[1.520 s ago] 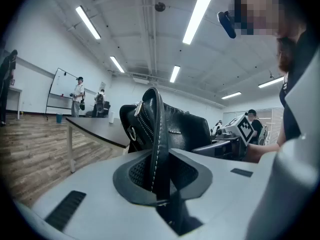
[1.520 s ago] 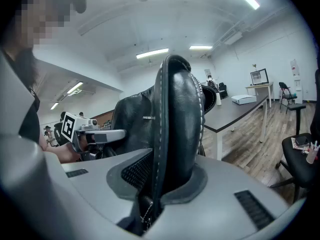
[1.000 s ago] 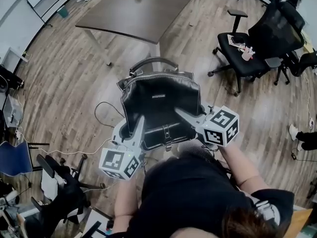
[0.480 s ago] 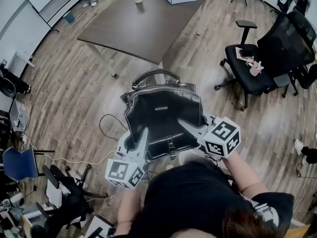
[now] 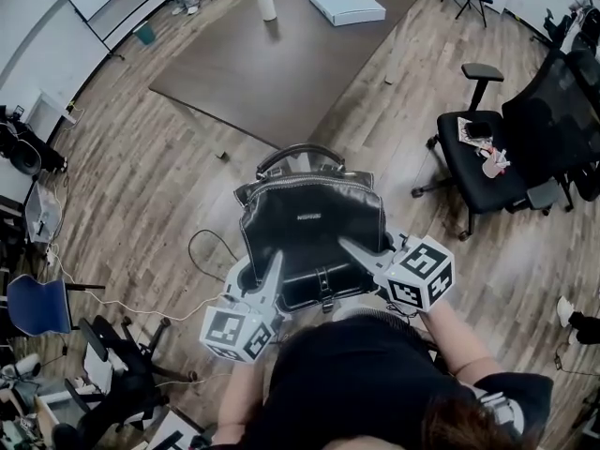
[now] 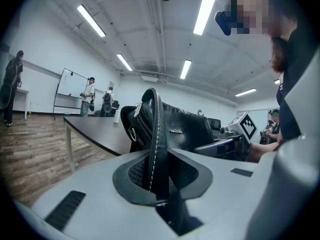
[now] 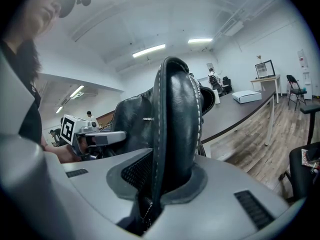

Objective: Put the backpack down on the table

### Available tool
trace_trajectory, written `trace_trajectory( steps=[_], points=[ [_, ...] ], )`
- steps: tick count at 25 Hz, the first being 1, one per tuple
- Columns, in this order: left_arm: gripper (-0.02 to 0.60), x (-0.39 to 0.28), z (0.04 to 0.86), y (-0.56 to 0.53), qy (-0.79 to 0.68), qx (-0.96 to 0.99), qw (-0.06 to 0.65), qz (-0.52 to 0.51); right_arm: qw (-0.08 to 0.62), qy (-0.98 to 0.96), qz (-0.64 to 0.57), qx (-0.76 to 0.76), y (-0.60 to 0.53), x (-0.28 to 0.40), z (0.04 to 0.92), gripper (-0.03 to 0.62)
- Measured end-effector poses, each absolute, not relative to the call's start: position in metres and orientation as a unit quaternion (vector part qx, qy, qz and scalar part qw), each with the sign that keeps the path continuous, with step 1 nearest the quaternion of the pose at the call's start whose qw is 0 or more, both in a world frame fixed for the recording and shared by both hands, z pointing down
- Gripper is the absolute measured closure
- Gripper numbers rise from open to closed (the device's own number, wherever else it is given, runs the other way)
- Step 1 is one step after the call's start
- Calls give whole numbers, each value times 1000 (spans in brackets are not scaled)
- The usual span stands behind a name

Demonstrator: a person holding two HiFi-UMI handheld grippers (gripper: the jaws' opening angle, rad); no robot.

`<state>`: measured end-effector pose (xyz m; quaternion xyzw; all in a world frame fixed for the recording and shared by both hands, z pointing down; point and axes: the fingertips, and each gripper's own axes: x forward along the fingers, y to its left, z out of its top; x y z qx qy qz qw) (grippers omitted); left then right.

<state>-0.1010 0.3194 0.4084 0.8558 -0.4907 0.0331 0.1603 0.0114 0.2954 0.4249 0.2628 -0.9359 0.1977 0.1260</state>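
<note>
**Backpack's up in both claws, table just past it**

You've got the black leather backpack (image 5: 314, 228) hanging between your two grippers, out in front of you and clear of the wood floor (image 5: 141, 186). It's roughly upright, front face turned up toward your head camera, with the top handle (image 5: 300, 151) at the far end.

Your left gripper (image 5: 275, 259) has the bag's left side. In the left gripper view the jaws are pinched nearly together on a thin stitched edge of the bag (image 6: 156, 144), pads pressing on it from both sides. Your right gripper (image 5: 347, 245) has the right side. In the right gripper view its jaws sit a bit wider, clamped on a thicker padded edge (image 7: 175, 134) that fills the gap between the pads. So both claws are full, and both are full of backpack.

The dark table (image 5: 253, 73) sits on the far side of the bag. From the head view its near corner lies just beyond the handle, and the bag isn't on it yet. At the table's far end there's a white box (image 5: 345, 3) and a white roll (image 5: 266, 3) standing left of it. A black office chair (image 5: 511, 134) is off to the right, well apart from the bag, and a thin cable (image 5: 200, 242) lies on the floor to the left of it.
</note>
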Motion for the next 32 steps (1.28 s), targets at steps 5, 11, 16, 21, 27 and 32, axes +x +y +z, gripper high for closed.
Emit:
trace_trajectory(
  steps=[5, 11, 16, 21, 27, 32],
  points=[
    [506, -86, 409, 293, -497, 852, 164, 35, 128, -937, 200, 256, 268, 26, 426, 516],
    [506, -77, 406, 263, -503, 848, 161, 38, 125, -939, 200, 251, 237, 34, 423, 516],
    [505, -83, 394, 236, -509, 847, 144, 46, 113, -940, 200, 251, 211, 28, 415, 516],
    [503, -99, 390, 198, -503, 852, 139, 46, 113, -939, 195, 259, 176, 14, 409, 519],
    [503, -116, 385, 143, -480, 865, 142, 34, 118, -932, 194, 281, 125, -3, 401, 519],
    [505, -136, 375, 99, -469, 871, 142, 24, 120, -931, 182, 292, 82, -22, 389, 519]
  ],
)
